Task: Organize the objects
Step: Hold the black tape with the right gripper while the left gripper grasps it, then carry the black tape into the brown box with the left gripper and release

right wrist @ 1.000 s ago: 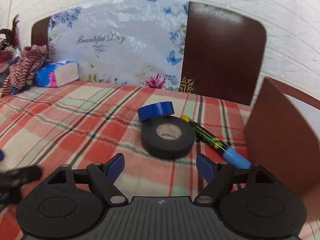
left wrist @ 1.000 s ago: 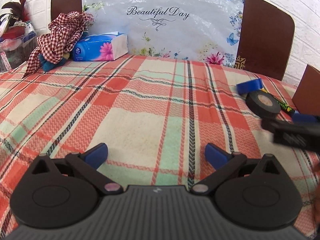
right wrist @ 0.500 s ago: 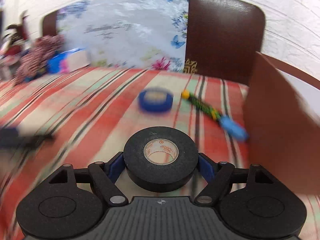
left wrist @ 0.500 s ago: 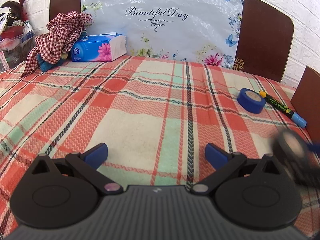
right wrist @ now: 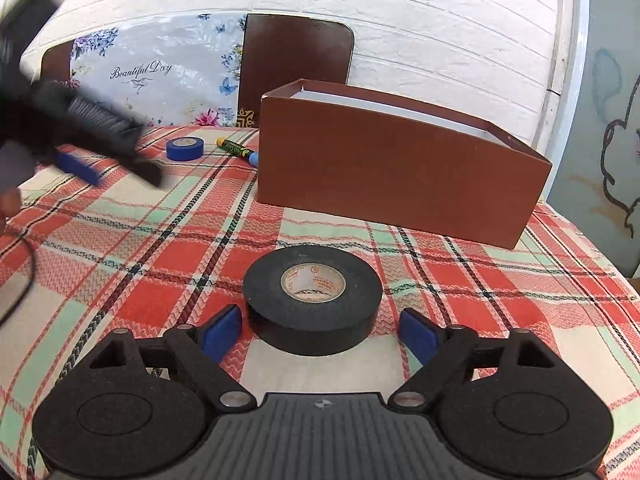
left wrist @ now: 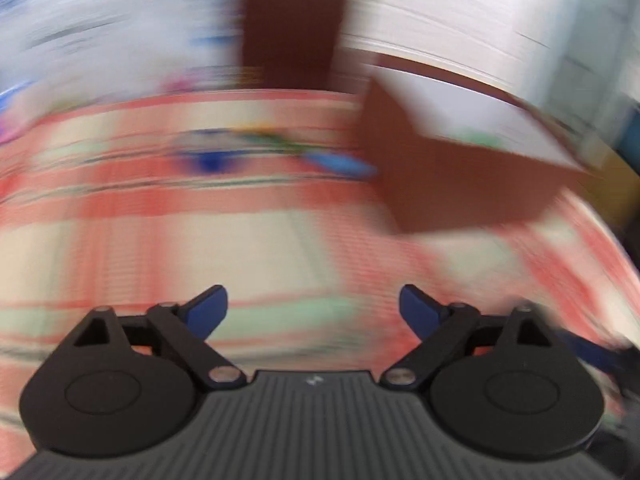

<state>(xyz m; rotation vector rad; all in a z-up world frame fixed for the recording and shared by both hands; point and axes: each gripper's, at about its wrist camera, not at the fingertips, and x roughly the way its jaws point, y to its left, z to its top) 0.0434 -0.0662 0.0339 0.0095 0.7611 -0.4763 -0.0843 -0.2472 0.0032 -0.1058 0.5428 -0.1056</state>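
Black tape roll (right wrist: 313, 298) now on tablecloth (right wrist: 120, 280) | right gripper (right wrist: 320, 334) opening, released.

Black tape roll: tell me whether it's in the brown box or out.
Out. The black tape roll lies flat on the tablecloth, in front of the brown box.

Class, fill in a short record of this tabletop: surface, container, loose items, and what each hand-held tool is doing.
surface: red, green and cream plaid tablecloth
container: open brown cardboard box, white inside
loose items: black tape roll; blue tape roll; green marker with blue cap beside the box
right tool: jaws opening, black roll between them, pads clear of it
left tool: jaws closing, nothing between them; view blurred
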